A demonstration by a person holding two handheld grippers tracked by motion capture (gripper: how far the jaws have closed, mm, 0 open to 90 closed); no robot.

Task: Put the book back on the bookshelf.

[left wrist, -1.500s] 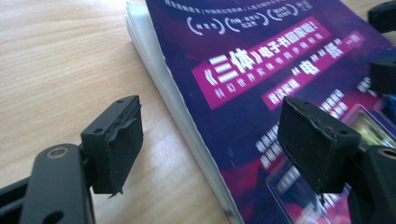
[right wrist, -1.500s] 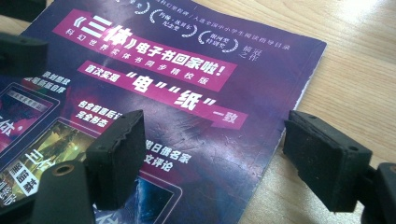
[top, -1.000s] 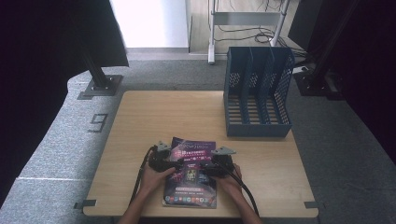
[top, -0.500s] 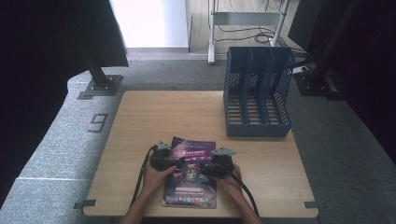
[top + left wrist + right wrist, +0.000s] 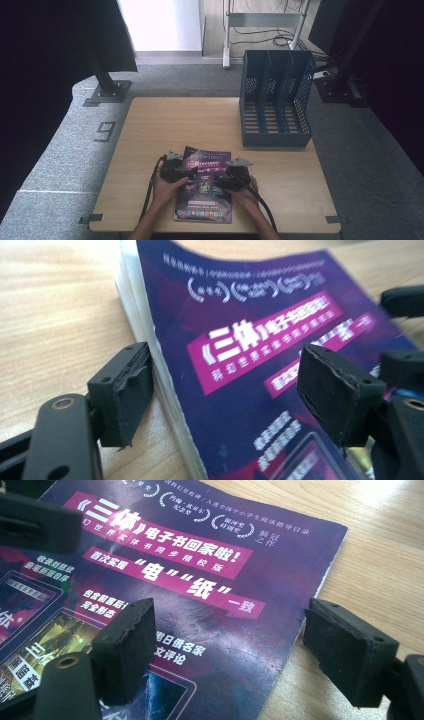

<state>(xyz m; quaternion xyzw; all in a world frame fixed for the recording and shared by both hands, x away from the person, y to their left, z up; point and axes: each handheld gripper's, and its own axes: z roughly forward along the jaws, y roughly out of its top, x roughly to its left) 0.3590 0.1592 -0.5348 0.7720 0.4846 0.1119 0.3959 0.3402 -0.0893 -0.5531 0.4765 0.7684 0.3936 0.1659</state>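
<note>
A purple magazine (image 5: 204, 200) with white and pink print lies flat near the front edge of the wooden table (image 5: 190, 125). My left gripper (image 5: 182, 175) is at its left edge, open. In the left gripper view the left gripper (image 5: 227, 372) straddles the magazine's (image 5: 240, 390) thick left edge, one jaw over bare wood, the other above the cover. My right gripper (image 5: 225, 179) is at the right edge, also open. In the right gripper view the right gripper (image 5: 235, 630) has one jaw over the cover (image 5: 200, 595) and the other over the wood just past the edge.
A blue mesh file rack (image 5: 275, 100) with three slots stands at the table's back right. Cables trail from both grippers toward the front edge. Grey carpet surrounds the table, with black stand feet at the left (image 5: 107, 92) and right.
</note>
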